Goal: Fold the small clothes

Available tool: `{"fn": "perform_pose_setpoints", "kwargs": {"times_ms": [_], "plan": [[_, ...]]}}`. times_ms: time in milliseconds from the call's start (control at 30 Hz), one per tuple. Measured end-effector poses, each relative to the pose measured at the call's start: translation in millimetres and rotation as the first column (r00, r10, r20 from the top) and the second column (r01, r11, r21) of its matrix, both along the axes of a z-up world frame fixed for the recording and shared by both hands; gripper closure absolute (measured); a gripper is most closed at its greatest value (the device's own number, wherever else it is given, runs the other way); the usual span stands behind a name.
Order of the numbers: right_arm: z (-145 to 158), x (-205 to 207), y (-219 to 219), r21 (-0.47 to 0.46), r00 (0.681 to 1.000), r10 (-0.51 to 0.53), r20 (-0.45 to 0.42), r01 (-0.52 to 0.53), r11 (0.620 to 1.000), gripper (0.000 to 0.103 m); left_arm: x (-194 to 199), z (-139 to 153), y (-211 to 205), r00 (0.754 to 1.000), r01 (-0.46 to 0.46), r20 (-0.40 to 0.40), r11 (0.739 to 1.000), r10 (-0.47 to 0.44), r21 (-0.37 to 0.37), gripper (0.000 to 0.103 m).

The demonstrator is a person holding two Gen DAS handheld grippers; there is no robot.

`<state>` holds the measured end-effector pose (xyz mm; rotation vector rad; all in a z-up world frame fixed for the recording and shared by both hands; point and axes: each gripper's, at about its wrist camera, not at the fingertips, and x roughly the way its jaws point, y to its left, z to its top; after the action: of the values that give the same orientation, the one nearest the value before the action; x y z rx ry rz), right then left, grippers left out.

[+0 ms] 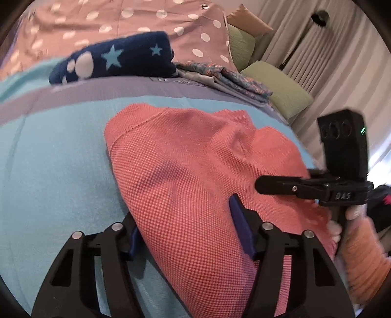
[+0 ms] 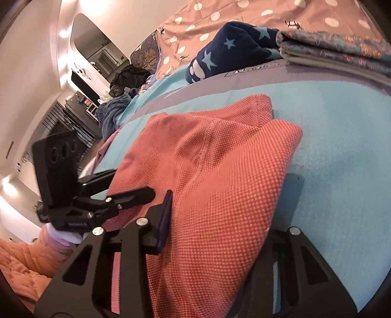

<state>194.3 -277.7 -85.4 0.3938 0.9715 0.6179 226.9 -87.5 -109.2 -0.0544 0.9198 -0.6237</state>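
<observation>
A coral waffle-knit garment (image 1: pixel 195 156) lies partly folded on a turquoise blanket (image 1: pixel 53 156). My left gripper (image 1: pixel 188 232) straddles its near edge. One blue pad (image 1: pixel 240 225) presses on top of the cloth and the other sits against its left side, with the fabric bunched between them. In the right wrist view the coral garment (image 2: pixel 215 171) bulges up between the fingers of my right gripper (image 2: pixel 220 227). Its left pad (image 2: pixel 166 217) presses into the cloth and its right finger is hidden under the fabric. Each gripper shows in the other's view, at the garment's side edge.
Behind the garment are a folded navy star-patterned cloth (image 1: pixel 114 57), a folded floral fabric (image 1: pixel 232 78) and a pink dotted quilt (image 1: pixel 122 17). Green cushions (image 1: pixel 276 90) and curtains are at the right. A dark clothes heap (image 2: pixel 127 78) lies at the bed's far left. Orange sleeves hold the grippers.
</observation>
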Motion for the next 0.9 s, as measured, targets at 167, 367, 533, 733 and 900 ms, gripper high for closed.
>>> {"fn": "perform_pose_setpoints", "kwargs": {"times_ms": [167,367,533,733,900], "plan": [[2.0,-3.8,0.1,-0.015,1.0,-0.011,0.024,0.011,1.0,0.07,-8.5,4.4,-6.4,0.998,0.011,0.057,0.998,-0.014,0.056,0.049],[21.2,-19.8,12.3,-0.121,0.994,-0.05,0.097,0.062,0.991,0.078,-14.6,14.0,-6.1,0.997,0.014,0.075,0.999,-0.018,0.053,0.066],[65.8,-57.2,10.7,-0.136,0.969,-0.127,0.213,0.158,0.978,0.079,-34.5,53.6,-9.0,0.992,0.037,0.12,0.999,-0.039,0.02,0.074],[145.4,-98.8,-10.7,-0.182,0.898,-0.189,0.397,0.278,0.943,0.079,-56.7,122.5,-25.3,0.971,0.113,0.215,0.993,-0.103,-0.036,0.075],[196.3,-98.8,-43.0,-0.199,0.83,-0.24,0.504,0.382,0.903,0.079,-58.5,176.9,-67.3,0.922,0.18,0.347,0.984,-0.17,0.003,0.075]]}}
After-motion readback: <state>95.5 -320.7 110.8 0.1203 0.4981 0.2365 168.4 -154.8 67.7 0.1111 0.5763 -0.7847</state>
